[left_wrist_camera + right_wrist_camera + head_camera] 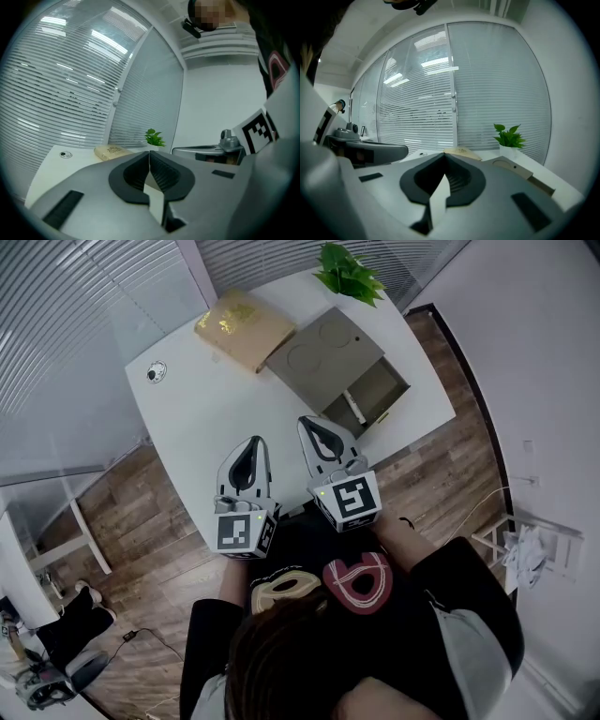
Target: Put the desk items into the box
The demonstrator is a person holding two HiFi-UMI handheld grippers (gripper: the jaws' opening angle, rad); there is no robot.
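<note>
- The table's near edge is hidden behind my grippers in the head view. The small round thing point(156, 372) near the far-left corner is too small to identify.
- My left gripper point(255, 442) and right gripper point(307, 420) both have their ribbed black jaws pressed together, with nothing between them.
- A soft tan packet point(244, 329) with gold print touches the flat grey cardboard box point(323, 357). The box's drawer point(380, 390) is pulled out towards the table's right edge.
- The bare white table point(216, 418) lies open ahead of both jaws. A leafy plant point(349, 273) sits at the far corner.
</note>
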